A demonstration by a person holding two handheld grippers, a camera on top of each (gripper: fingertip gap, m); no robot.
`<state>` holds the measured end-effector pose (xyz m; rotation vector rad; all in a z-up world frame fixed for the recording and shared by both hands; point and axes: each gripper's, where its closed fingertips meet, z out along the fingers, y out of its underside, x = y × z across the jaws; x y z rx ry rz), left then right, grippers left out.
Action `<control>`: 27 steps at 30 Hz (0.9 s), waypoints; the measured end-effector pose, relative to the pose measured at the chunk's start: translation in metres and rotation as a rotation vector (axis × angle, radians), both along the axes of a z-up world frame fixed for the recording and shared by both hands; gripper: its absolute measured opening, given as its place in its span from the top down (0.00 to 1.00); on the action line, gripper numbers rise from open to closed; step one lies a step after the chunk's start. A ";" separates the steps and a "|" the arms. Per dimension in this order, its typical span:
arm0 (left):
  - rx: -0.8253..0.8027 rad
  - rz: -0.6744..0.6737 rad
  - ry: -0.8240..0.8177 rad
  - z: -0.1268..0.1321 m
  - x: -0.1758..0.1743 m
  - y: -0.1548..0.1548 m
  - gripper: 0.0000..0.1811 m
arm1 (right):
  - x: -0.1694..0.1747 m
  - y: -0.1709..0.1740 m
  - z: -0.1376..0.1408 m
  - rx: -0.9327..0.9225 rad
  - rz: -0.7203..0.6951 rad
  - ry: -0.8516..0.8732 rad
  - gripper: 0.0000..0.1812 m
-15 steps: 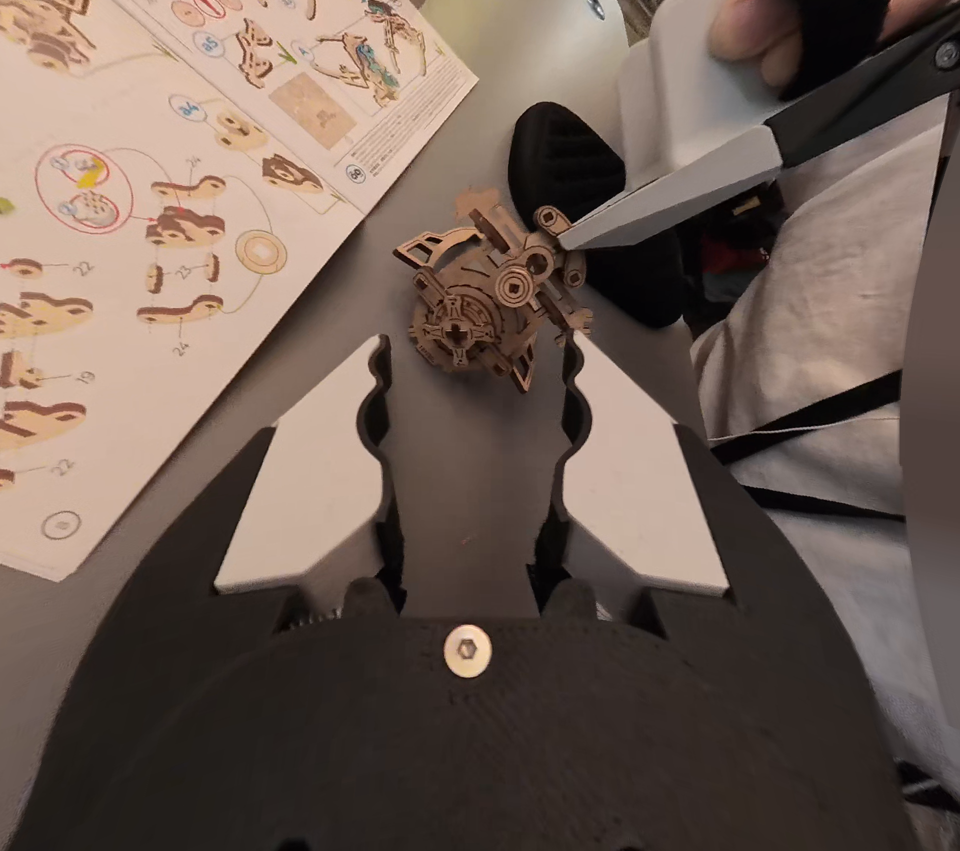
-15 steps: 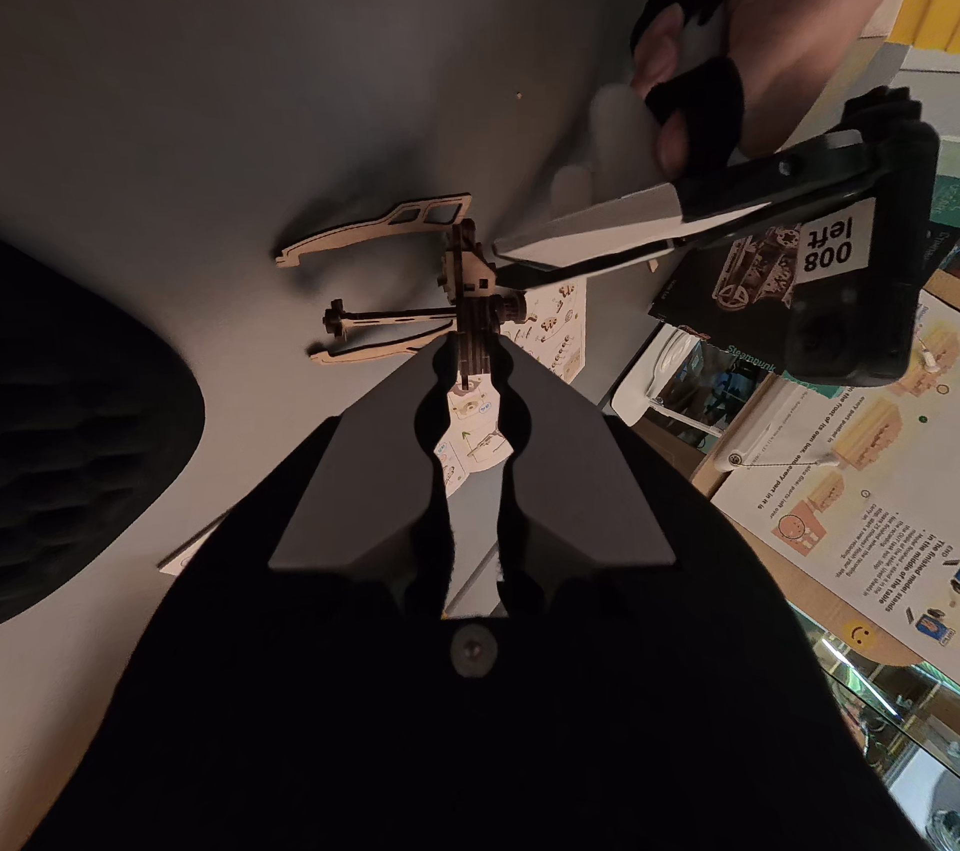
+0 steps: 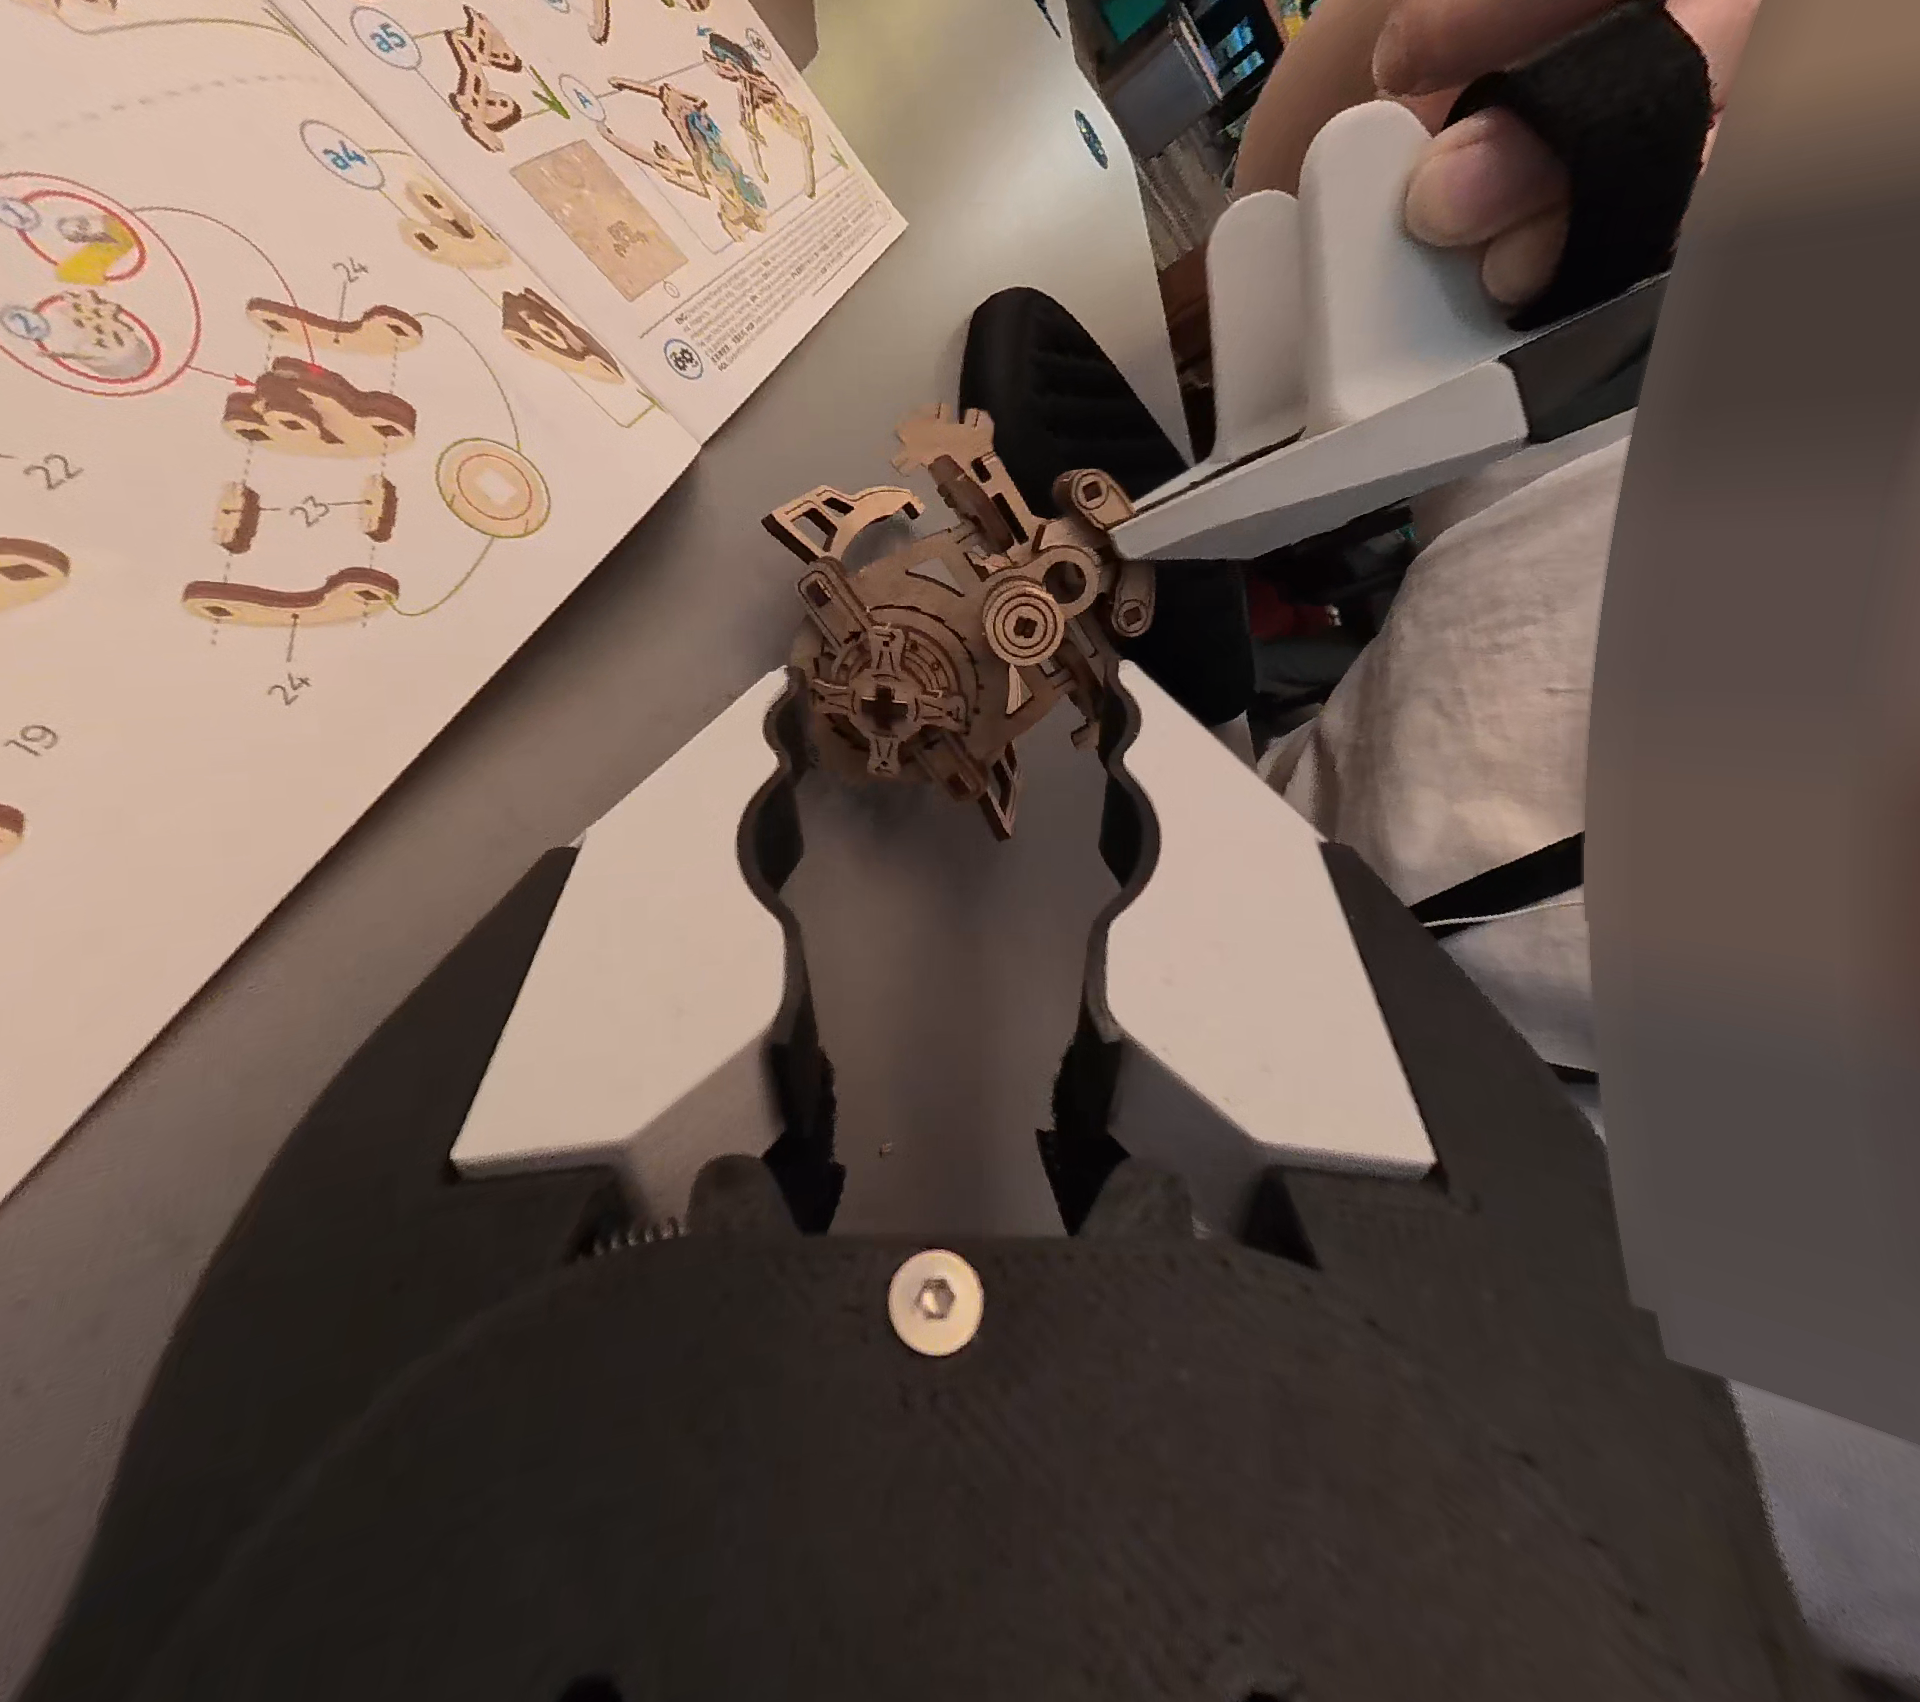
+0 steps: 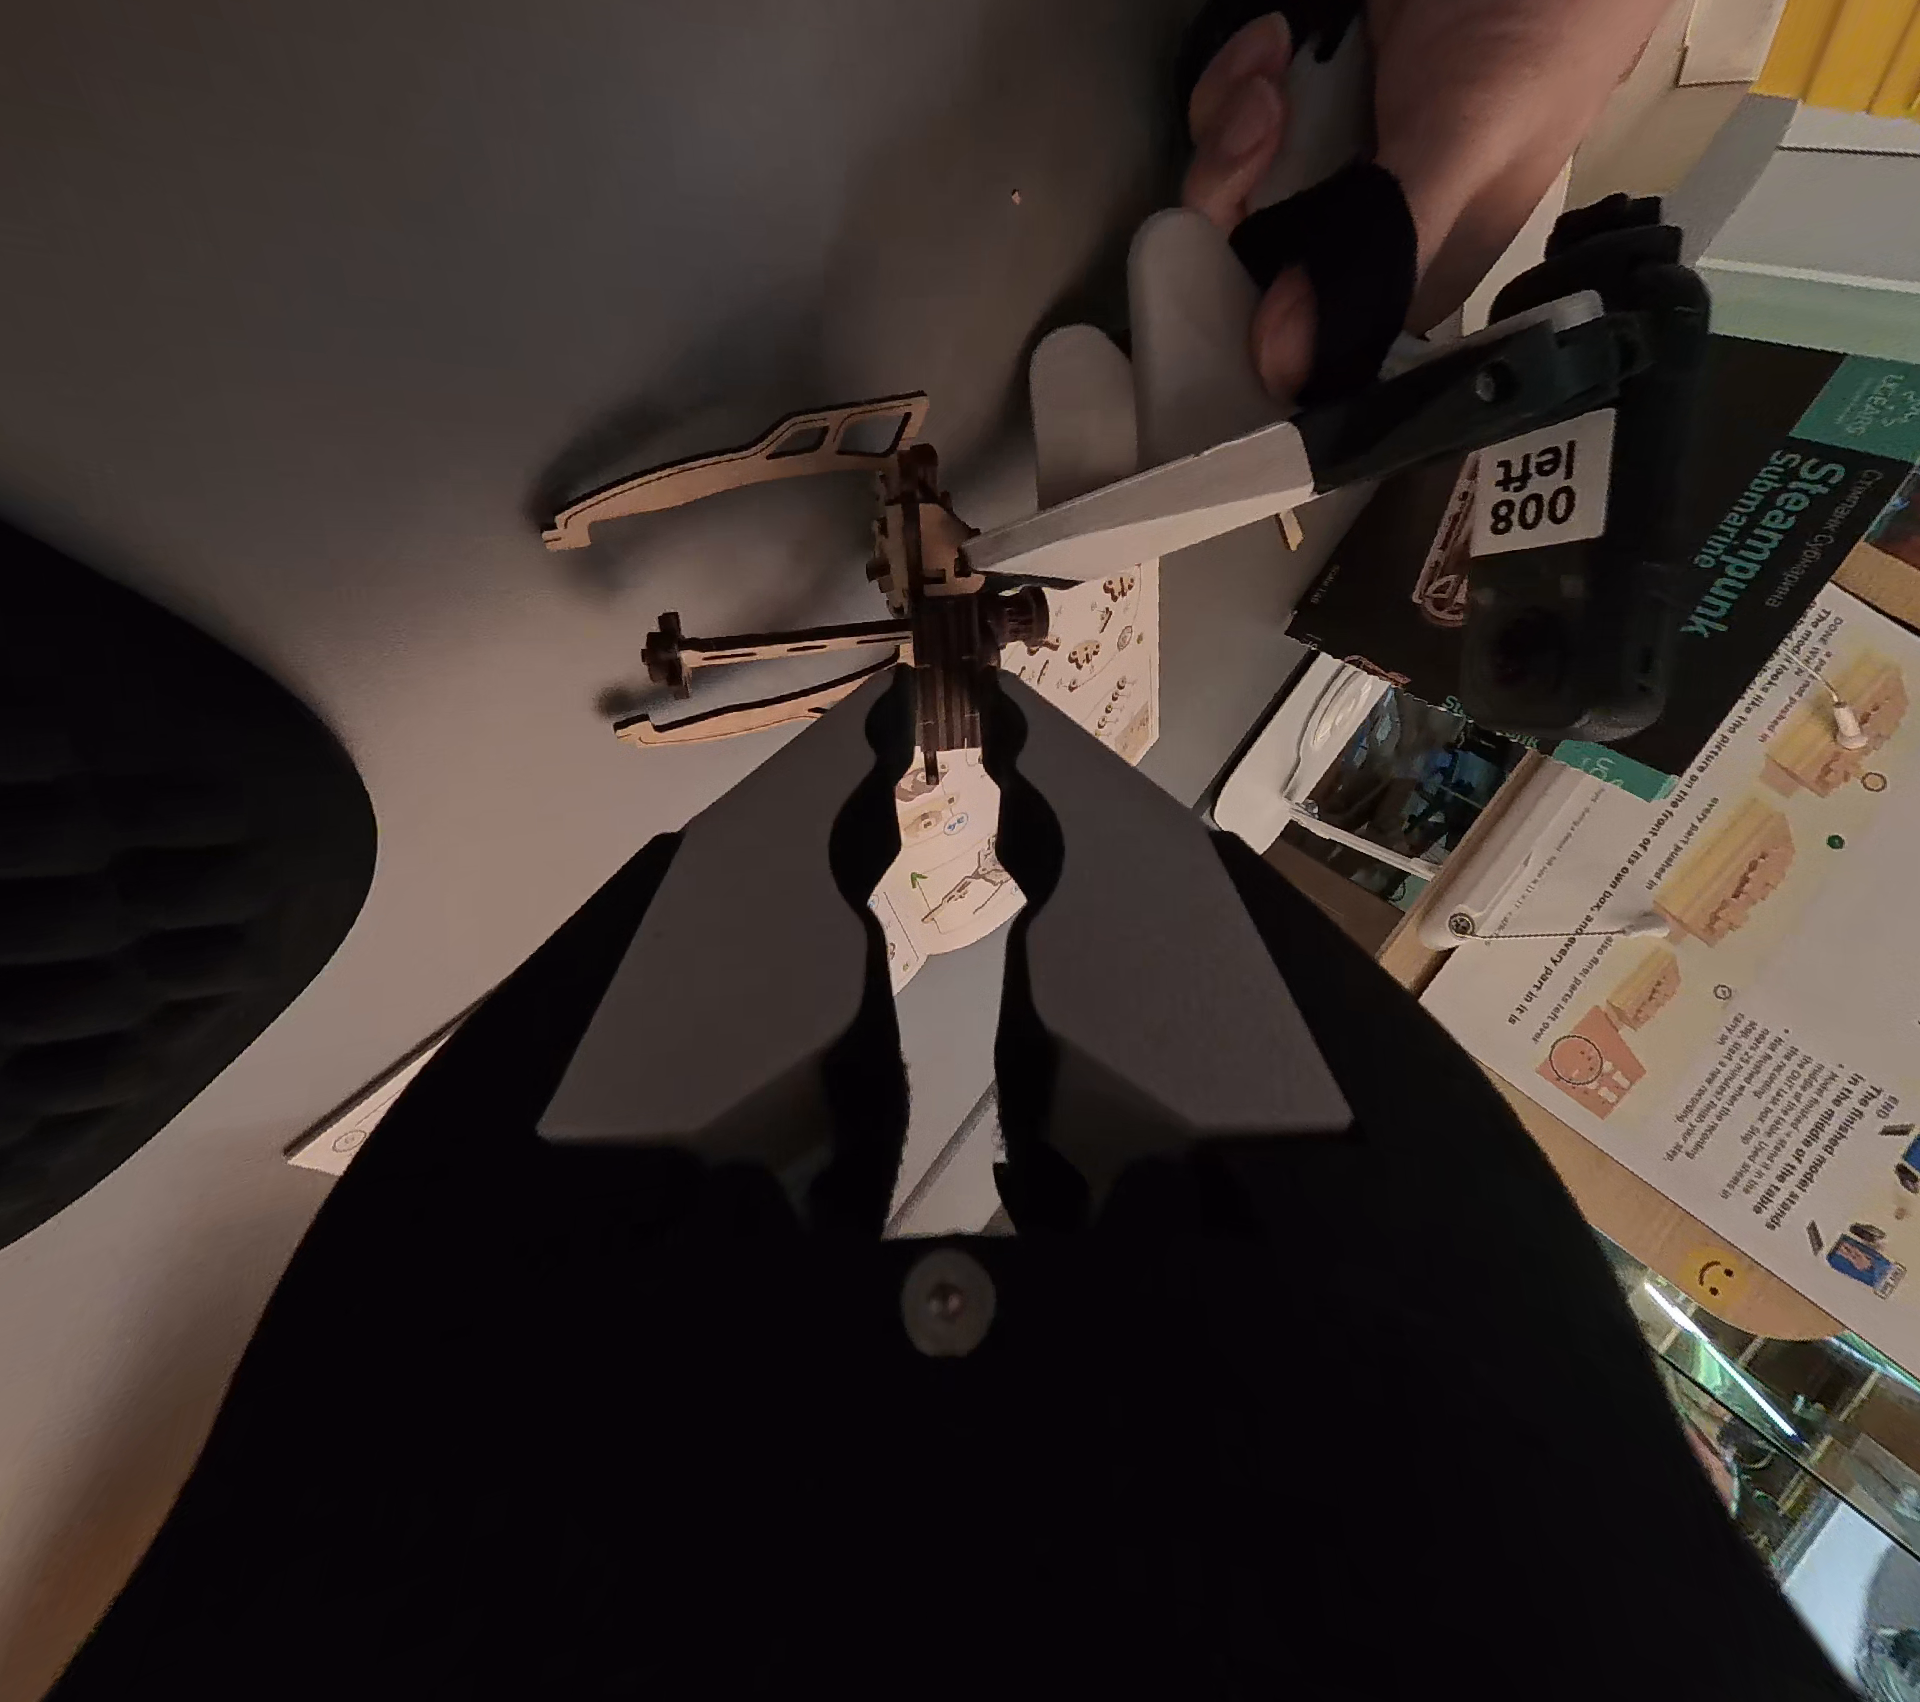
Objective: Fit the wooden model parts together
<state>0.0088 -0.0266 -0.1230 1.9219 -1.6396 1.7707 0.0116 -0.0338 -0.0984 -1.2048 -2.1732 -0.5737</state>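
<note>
Right gripper (image 4: 940, 702) clamped on the wooden model (image 3: 935, 655), holding it above the worktop (image 3: 644, 821) between the spread-open left gripper (image 3: 951, 707) tips.

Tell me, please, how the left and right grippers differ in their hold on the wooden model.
The left gripper is open, fingers either side of the wooden model; the right gripper is shut on it. The left faces its round disc, the right its thin edge. Both reach the model.
</note>
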 end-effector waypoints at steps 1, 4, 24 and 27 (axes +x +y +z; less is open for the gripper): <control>-0.010 0.000 -0.004 0.000 0.000 0.001 0.70 | 0.000 0.000 0.000 0.001 0.000 0.000 0.94; -0.036 -0.001 -0.005 0.001 0.000 0.001 0.70 | 0.000 0.001 0.001 0.004 -0.002 0.003 0.94; -0.101 -0.029 0.031 0.001 -0.005 -0.002 0.69 | 0.000 0.002 0.002 0.060 -0.013 0.039 0.94; -0.099 -0.029 0.030 0.001 -0.004 -0.003 0.69 | 0.000 0.002 0.002 0.060 -0.008 0.035 0.94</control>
